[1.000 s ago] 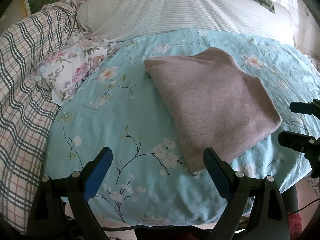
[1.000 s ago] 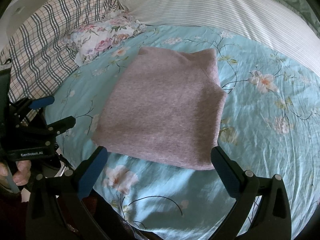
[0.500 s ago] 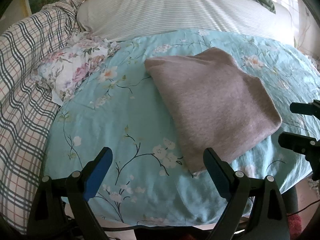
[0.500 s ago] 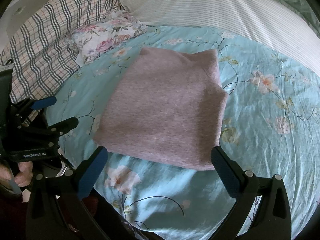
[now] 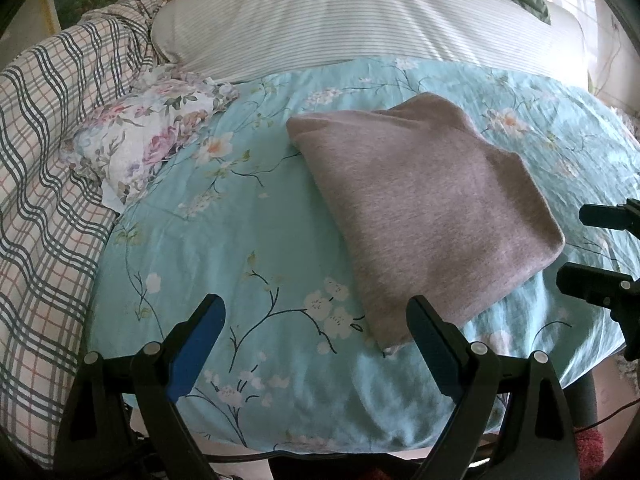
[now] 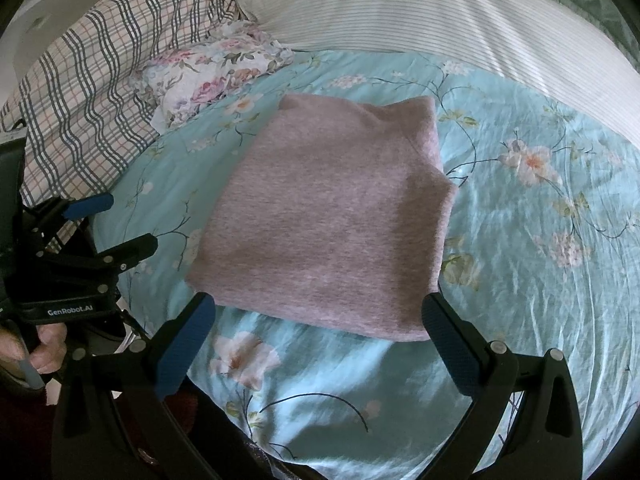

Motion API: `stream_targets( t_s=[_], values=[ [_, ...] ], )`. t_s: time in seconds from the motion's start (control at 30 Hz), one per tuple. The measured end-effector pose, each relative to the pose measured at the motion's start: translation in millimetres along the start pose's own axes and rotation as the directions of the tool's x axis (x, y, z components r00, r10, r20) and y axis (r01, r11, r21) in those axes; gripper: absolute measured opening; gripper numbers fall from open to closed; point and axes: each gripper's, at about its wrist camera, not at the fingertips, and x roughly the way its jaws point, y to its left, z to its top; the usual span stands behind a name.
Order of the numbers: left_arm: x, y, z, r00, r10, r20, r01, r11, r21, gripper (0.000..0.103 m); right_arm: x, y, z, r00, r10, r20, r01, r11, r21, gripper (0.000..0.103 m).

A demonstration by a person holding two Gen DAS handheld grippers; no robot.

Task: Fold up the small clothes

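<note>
Flat on the floral sheet [image 6: 520, 272], the folded garment [image 6: 332, 224] runs lengthwise toward the pillows, both grippers' fingers [image 5: 196, 340] wide.

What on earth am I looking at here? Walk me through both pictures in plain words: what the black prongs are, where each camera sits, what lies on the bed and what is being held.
There is no robot. A person holds a hand-operated clamp tool in each hand, each with a wide-angle camera looking forward along its two black, blue-padded fingers.

One picture is from the left gripper; the right gripper pokes in at its right edge. The other is from the right gripper; the left gripper shows at its left, with the person's hand holding it.

On the turquoise floral bedsheet lies a folded pinkish-grey garment. Behind it are a floral cloth, a plaid blanket and a striped pillow.

Both grippers are open and hold nothing. They hang near the garment's front edge; I see no contact.
</note>
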Motion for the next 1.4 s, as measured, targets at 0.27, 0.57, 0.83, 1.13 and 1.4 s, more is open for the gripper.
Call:
stream_targets(
  t_s=[0.27,0.57,0.83,1.13,1.4],
  values=[
    [2,0,1,1.0,-0.002,-0.003,0.002,1.0,0.004,0.093,2,-5,1,1.0,0.007,-0.002,-0.007,1.0,0.01,0.103],
    [2,1,2,1.0,-0.004,0.001,0.004,1.0,0.011,0.093,1,-5,2,1.0,0.01,0.001,-0.01,1.0,0.006,0.103],
    [2,-1,5,1.0,0.001,0.008,-0.001,1.0,0.017,0.093,1,-2,3,1.0,0.006,0.003,-0.006,1.0,0.004,0.103],
    [4,-2,7,1.0,0.011,0.01,-0.011,1.0,0.029,0.093,1,-8,9,1.0,0.01,0.003,-0.01,1.0,0.003,0.103],
    [6,1,9,1.0,0.009,0.013,-0.009,0.999,0.035,0.093,1,-10,10,1.0,0.012,0.006,-0.012,1.0,0.004,0.103]
  ],
)
